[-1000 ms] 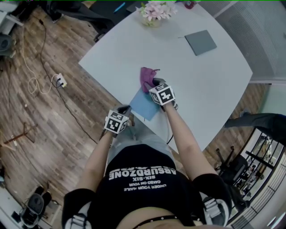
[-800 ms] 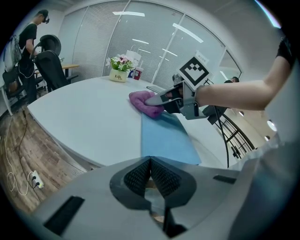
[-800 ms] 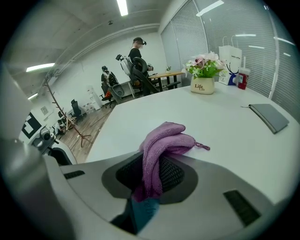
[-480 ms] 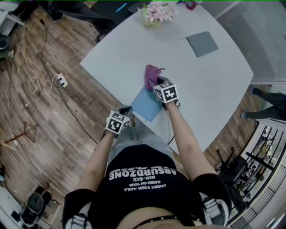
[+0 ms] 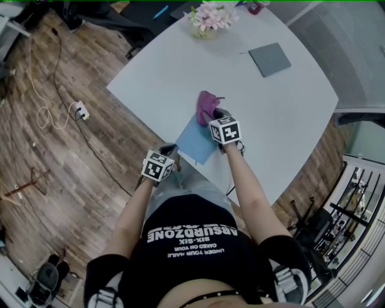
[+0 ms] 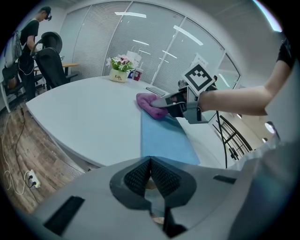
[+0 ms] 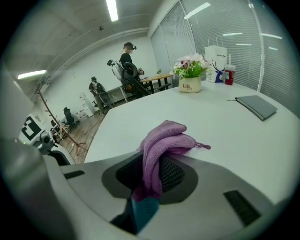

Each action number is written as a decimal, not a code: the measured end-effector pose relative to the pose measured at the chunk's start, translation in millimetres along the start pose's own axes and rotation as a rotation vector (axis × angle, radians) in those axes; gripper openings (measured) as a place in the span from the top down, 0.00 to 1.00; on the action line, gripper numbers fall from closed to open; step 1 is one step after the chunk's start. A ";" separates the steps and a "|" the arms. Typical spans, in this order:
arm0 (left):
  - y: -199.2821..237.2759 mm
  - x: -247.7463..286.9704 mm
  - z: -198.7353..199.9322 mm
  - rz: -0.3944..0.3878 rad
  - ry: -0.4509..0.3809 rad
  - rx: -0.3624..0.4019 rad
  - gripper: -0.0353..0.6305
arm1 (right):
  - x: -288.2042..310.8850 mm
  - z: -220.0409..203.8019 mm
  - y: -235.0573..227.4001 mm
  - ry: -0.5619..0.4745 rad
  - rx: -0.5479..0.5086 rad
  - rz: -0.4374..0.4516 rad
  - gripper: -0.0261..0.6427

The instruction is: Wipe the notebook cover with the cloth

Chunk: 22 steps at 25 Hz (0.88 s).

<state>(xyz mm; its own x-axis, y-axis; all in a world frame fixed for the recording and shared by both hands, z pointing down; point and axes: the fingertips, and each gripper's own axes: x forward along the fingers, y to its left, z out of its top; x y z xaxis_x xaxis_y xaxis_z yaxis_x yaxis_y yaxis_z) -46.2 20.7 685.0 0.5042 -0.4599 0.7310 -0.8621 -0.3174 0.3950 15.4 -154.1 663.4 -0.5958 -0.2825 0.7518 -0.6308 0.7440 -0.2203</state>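
A blue notebook (image 5: 197, 139) lies near the front edge of the white table (image 5: 277, 114). My right gripper (image 5: 212, 115) is shut on a purple cloth (image 5: 207, 103), which rests at the notebook's far end. In the right gripper view the purple cloth (image 7: 161, 145) sticks out between the jaws, with the blue cover showing under them. My left gripper (image 5: 168, 149) hangs at the table's front edge, just off the notebook's near corner, its jaws shut with nothing between them. The left gripper view shows the blue notebook (image 6: 166, 138), the purple cloth (image 6: 150, 102) and my right gripper (image 6: 161, 101) ahead.
A grey notebook (image 5: 269, 58) lies at the table's far right. A pot of flowers (image 5: 207, 17) stands at the far edge. A power strip and cables (image 5: 78, 109) lie on the wooden floor to the left. People and chairs (image 7: 124, 70) are in the background.
My right gripper has slid the purple cloth to the right along the far end of the blue notebook. The left gripper has stayed in place.
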 end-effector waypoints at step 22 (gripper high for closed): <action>1.6 2.7 -1.5 -0.009 -0.002 0.036 0.92 | -50.0 -86.1 55.3 -0.051 0.053 -0.069 0.83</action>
<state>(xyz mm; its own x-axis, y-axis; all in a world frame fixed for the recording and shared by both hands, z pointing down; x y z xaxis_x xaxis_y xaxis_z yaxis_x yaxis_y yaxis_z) -46.3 20.2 688.4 0.5124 -0.4585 0.7261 -0.8550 -0.3513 0.3815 53.1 -46.7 667.2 -0.5734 -0.3637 0.7341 -0.6960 0.6889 -0.2023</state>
